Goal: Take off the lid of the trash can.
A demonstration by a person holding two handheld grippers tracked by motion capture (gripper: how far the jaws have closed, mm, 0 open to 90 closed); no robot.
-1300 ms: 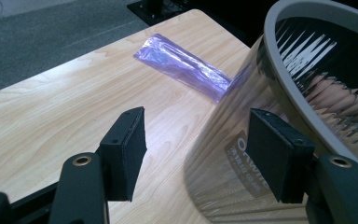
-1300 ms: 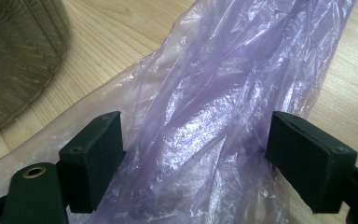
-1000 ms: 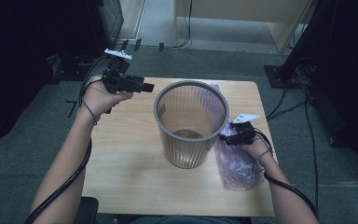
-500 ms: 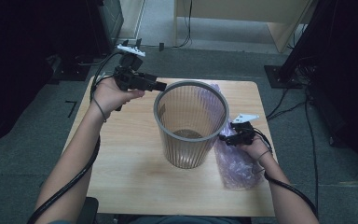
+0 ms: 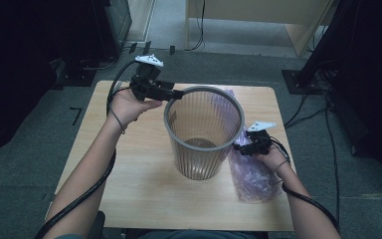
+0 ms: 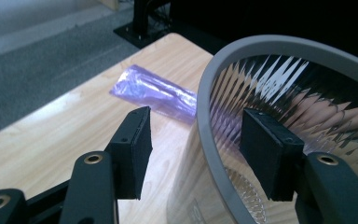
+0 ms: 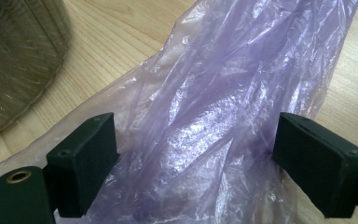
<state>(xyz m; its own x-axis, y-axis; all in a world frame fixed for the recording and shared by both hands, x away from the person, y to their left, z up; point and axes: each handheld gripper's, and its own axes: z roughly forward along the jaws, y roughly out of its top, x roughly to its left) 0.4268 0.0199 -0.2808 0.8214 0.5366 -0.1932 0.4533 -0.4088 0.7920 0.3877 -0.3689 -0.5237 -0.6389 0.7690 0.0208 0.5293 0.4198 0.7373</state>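
A: How do the left gripper (image 6: 193, 154) jaws stand?

B: Apart and just been closing, straddling the grey rim of the wastebasket (image 6: 279, 84): one pad outside the wall, one inside, neither pressing yet.

A: And the right gripper (image 7: 193, 161)?

B: Wide apart over the purple plastic bag (image 7: 214, 107), which lies bunched between the pads without being pinched. Beyond it, the basket's base stands just beside the bag on the wooden table (image 5: 129, 174).

A: How will they handle?

B: The basket looks light and stiff, its ribbed wall probably slick, so the rim is the sound hold. The bag seems thin, limp and slippery; pinch a gathered fold, not a single layer.
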